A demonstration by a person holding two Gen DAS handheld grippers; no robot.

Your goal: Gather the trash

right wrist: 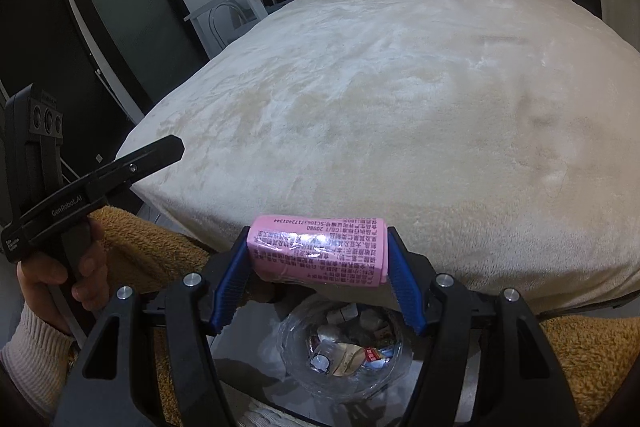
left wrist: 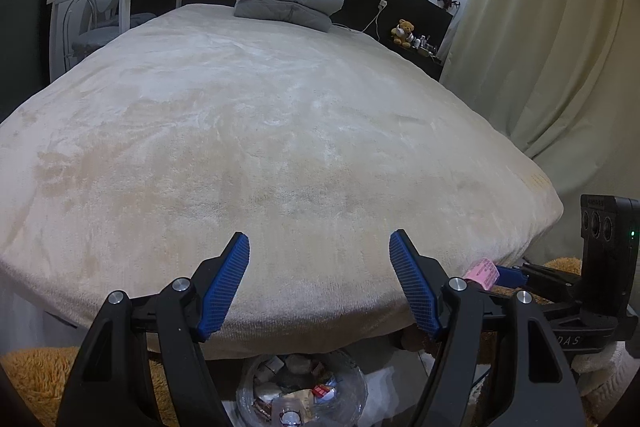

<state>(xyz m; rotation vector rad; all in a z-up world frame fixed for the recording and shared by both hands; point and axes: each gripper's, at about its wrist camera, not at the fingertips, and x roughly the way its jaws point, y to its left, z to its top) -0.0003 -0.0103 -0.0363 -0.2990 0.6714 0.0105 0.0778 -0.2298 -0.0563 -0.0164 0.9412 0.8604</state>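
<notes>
One pink packet [right wrist: 318, 249] crosswise in right claw [right wrist: 318, 259], above trash bin [right wrist: 344, 383].

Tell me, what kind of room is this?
Most likely a bedroom. A big bed with a fluffy cream cover fills the view, a folded grey blanket sits near its head, and a teddy bear rests on the shelf beside it.

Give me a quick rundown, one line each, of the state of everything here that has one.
Right claw: shut on the pink packet.
Pink packet: held lying sideways, above the trash bag.
Left claw: open, nothing between its pads.
Trash bag: open, already holding wrappers.
Grey blanket: folded, lying on the bed.
</notes>
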